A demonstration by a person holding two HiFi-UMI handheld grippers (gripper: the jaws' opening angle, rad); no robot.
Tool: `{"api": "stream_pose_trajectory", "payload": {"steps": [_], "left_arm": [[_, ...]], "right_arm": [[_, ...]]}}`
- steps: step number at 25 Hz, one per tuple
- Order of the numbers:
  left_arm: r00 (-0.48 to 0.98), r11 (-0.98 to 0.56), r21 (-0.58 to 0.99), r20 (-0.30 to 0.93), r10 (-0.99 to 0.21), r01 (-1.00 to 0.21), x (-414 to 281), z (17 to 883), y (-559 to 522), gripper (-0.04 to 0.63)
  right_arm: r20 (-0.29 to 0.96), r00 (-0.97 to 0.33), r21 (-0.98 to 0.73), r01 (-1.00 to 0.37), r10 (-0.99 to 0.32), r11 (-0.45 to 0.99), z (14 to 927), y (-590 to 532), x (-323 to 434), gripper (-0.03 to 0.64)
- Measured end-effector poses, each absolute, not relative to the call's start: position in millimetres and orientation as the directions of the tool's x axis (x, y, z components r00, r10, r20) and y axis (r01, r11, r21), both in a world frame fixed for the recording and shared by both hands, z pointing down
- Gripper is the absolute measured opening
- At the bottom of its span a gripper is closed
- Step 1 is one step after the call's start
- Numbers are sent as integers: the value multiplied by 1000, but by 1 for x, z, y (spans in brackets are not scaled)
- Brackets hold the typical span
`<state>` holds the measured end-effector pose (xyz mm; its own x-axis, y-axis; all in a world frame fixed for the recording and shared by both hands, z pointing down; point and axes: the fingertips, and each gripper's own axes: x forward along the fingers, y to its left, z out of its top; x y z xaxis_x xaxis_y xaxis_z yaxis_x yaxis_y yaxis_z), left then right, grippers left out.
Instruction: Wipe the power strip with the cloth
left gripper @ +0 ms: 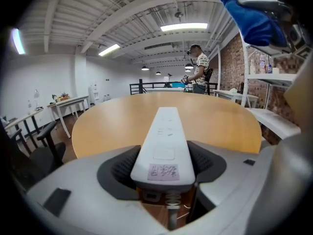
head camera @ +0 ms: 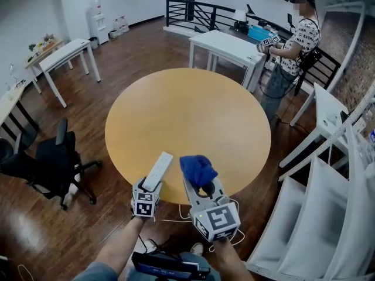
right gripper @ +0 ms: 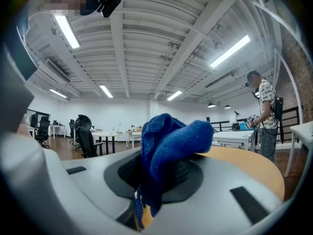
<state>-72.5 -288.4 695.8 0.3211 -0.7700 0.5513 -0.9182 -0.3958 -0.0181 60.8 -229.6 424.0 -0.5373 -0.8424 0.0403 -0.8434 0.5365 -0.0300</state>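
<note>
A white power strip (head camera: 158,171) lies lengthwise on the near edge of the round wooden table (head camera: 187,110). Its near end sits between the jaws of my left gripper (head camera: 150,187), whose pads press on its sides. In the left gripper view the power strip (left gripper: 165,136) runs straight away from the left gripper (left gripper: 165,164) over the table (left gripper: 112,124). Just to the right, my right gripper (head camera: 202,187) is shut on a bunched blue cloth (head camera: 197,168), held above the table edge. The right gripper view shows the cloth (right gripper: 168,143) bulging out of the right gripper (right gripper: 159,173).
A person (head camera: 293,40) stands beyond the table at the back right by a white table (head camera: 225,45). A black office chair (head camera: 53,163) stands left of the round table. White shelving (head camera: 328,204) lines the right side. Cables lie on the floor by my feet.
</note>
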Motion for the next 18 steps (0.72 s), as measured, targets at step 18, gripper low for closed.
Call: {"api": "stream_pose_trajectory", "payload": {"steps": [18], "left_arm": [[441,-474,18,403,-802,-880,-62,622,-279,285]], "right_arm": [[1,-562,-43,-826,-827,561,410,-225,50,67]]}}
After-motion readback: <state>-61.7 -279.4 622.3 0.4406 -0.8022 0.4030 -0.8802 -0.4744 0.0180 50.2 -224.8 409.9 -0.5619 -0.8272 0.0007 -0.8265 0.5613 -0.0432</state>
